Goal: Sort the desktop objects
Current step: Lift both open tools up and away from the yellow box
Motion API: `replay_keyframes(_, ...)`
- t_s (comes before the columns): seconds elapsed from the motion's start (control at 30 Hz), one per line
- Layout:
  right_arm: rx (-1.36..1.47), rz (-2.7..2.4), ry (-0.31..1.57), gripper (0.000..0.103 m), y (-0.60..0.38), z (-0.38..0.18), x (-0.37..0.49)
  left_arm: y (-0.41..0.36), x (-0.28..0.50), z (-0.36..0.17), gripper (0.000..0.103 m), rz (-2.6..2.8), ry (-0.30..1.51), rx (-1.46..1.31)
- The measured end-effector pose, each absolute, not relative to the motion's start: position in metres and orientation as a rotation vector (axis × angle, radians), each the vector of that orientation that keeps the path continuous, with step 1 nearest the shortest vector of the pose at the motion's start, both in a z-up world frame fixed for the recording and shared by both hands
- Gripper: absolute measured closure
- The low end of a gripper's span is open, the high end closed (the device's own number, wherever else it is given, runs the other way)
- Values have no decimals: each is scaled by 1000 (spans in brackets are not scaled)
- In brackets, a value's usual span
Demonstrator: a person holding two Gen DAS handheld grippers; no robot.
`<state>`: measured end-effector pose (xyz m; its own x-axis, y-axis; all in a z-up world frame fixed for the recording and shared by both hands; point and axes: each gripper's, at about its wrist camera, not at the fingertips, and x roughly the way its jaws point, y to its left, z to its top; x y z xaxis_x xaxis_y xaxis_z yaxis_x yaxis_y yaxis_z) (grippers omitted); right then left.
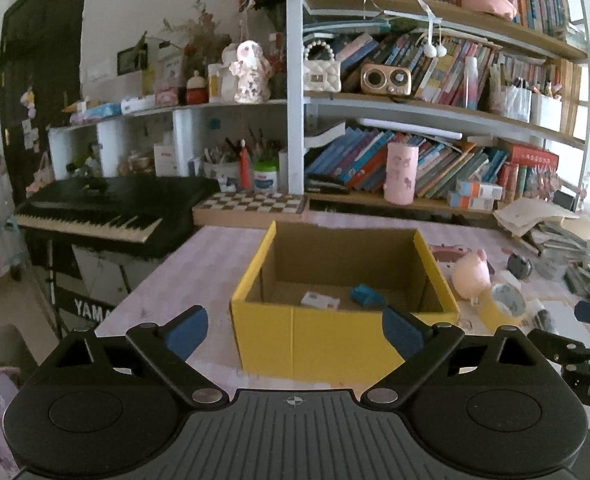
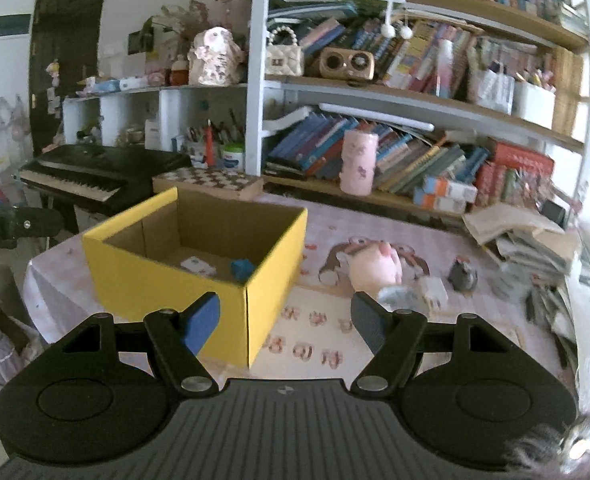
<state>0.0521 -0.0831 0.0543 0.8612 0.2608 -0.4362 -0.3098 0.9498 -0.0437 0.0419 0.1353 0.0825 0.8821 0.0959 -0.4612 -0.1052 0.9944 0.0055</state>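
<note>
Ahead of both my grippers spreads the tabletop [image 2: 327, 240], covered in a pink patterned cloth, with the crowded bookshelf [image 1: 435, 108] rising behind it. The yellow box [image 1: 335, 336] is the largest thing on it: it sits straight in front of my left gripper [image 1: 295, 330] and ahead and to the left of my right gripper [image 2: 285, 326]. Its top is open, I judge so that sorted things can be dropped in from above. Inside, on the cardboard floor, lie a small white packet [image 1: 320, 301] and, just beside it, a blue object [image 1: 367, 295], so I take the sorting to be under way.

The things not yet sorted lie ahead and to the right of my right gripper: a pink plush toy [image 2: 377, 266], a white plug-like block [image 2: 434, 292] just beside it, and a small dark grey object [image 2: 463, 274] a little further right. From the left gripper's side I also see a roll of tape [image 1: 507, 300] near the plush.

Both grippers are released, jaws standing apart with nothing between them; I judge they are free for the next pick.

Much stays unclear. The right wrist view is smeared, so I cannot name the pale thing just beyond my right gripper's finger [image 2: 369, 322]. The box's near wall hides part of its floor. The stack of papers [image 2: 527, 236] at far right is cut off by the frame edge, and I cannot tell what the dark grey object is
</note>
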Motion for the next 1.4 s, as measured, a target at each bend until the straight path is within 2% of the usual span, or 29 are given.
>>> replay_keyframes(0.5, -92, 180, 482, 30, -93, 20, 0, 112, 6, 53, 7, 72, 533, -28)
replay_keyframes(1.4, -78, 63, 604, 25, -140, 1, 0, 45, 29, 25, 7, -126, 635, 30)
